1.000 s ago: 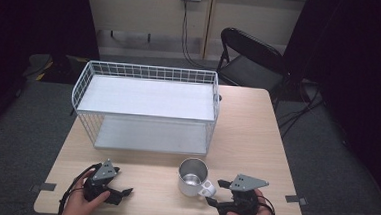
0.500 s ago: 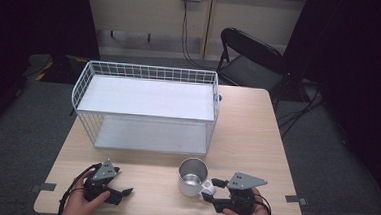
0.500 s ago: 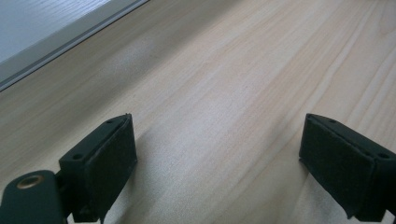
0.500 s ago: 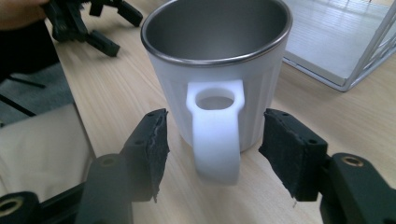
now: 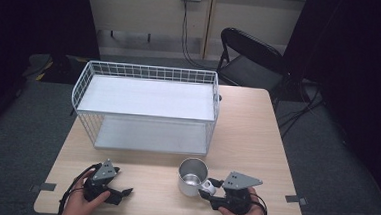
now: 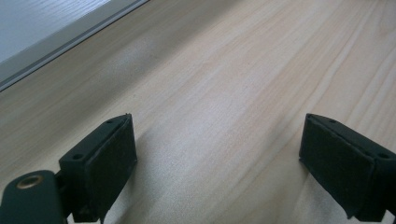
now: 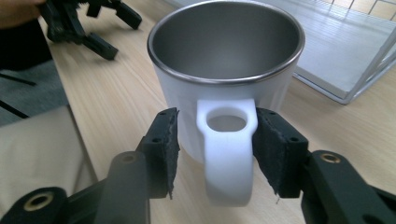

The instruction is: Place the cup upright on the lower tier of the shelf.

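Observation:
A white mug [image 5: 193, 177] with a steel inside stands upright near the table's front edge, its handle [image 7: 227, 149] pointing at the person. My right gripper [image 5: 209, 189] lies level behind it with the handle between its jaws [image 7: 217, 140]. The jaws have just been closing. The right-hand pad rests against the handle, while a narrow gap still separates the left-hand pad from it. At the front left, my left gripper [image 5: 123, 193] rests on the table, open, with bare wood between its pads [image 6: 217, 154].
A white wire rack [image 5: 143, 116] with two shelves takes up the back left half of the wooden table [image 5: 247, 136]. A black folding chair [image 5: 251, 56] stands behind the table's far right corner. Bare wood lies between the two grippers.
The right gripper's jaws have drawn in around the mug's handle. Both hands and the mug have stayed about where they were.

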`<state>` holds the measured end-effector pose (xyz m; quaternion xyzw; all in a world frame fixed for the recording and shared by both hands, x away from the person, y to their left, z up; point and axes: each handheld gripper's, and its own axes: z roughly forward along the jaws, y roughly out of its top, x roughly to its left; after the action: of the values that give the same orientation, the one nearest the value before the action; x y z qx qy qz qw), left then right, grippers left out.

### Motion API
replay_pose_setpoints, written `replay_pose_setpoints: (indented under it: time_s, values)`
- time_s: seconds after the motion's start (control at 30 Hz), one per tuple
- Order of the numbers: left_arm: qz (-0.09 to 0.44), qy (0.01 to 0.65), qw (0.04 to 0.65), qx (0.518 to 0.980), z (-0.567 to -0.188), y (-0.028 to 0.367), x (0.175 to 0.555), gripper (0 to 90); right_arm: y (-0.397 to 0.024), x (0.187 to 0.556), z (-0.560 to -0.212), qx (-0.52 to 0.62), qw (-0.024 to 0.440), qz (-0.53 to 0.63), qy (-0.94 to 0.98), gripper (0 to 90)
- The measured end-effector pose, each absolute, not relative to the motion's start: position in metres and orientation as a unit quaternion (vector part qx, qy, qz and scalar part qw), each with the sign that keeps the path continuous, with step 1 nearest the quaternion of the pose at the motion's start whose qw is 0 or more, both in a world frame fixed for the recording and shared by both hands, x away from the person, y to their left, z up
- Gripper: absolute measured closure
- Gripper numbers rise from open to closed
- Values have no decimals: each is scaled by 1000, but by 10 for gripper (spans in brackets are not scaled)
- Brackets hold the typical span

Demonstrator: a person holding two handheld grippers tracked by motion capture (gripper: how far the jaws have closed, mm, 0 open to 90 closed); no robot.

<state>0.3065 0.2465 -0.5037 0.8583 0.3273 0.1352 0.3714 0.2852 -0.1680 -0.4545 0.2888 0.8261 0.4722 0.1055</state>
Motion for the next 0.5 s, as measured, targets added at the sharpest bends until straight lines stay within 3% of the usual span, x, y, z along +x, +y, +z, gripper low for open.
replay_pose_setpoints:
  time_s: [0.5]
  values:
    - [135, 327, 371, 858, -504, 247, 306, 103, -169, 285, -456, 293, 110, 455, 834, 637]
